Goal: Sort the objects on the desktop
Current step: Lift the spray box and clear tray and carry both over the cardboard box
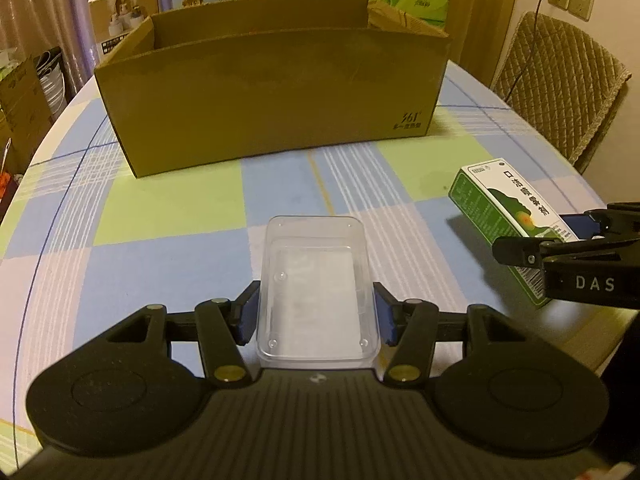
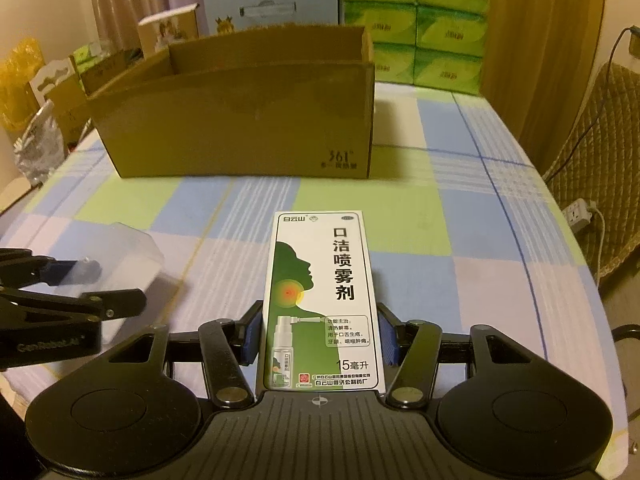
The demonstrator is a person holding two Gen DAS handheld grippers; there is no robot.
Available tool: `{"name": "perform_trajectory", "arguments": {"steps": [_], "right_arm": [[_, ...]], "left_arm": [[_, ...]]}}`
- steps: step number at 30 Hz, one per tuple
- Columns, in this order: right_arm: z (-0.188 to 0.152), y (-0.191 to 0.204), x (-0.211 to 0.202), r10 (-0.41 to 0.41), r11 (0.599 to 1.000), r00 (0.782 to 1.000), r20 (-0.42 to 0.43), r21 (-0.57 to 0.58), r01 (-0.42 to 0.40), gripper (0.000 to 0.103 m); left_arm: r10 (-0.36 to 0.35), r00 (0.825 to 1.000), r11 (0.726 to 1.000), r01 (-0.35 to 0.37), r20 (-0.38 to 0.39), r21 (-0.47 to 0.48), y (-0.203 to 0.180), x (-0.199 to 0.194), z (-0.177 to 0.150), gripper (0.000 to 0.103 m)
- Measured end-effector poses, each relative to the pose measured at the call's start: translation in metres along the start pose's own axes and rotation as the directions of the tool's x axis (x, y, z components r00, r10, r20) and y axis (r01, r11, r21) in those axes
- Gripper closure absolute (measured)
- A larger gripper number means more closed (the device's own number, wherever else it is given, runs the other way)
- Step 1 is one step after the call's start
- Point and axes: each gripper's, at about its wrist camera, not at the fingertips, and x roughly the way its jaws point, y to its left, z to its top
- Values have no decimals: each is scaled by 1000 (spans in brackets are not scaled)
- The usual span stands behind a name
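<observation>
A checked tablecloth (image 1: 168,208) of pale blue, light green and lilac-white squares, crossed by thin dark blue lines, fills the middle of both views. The cardboard box (image 1: 272,100) above centre is plain brown with a small dark printed mark at its lower right. The plastic tray (image 1: 316,292) is clear and colourless. The spray carton (image 2: 320,300) is white and green with black characters and a red-orange spot. Tissue packs (image 2: 416,20), upper right, are bright green. Both grippers are black with blue pads (image 1: 246,316).

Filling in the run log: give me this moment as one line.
left gripper: shut on clear tray | right gripper: shut on spray box | both short of cardboard box | nothing dropped in yet
</observation>
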Motion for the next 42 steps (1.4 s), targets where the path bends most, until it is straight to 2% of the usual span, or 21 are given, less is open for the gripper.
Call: {"name": "perform_trajectory", "arguments": {"steps": [19, 42], "right_arm": [[30, 25, -56, 52, 999, 990, 128, -22, -50, 50], [56, 34, -67, 60, 996, 981, 182, -75, -47, 50]], "left_arm": [[-9, 998, 1000, 8, 63, 25, -3, -63, 20, 51], [33, 994, 999, -35, 106, 21, 22, -83, 38, 51]]}}
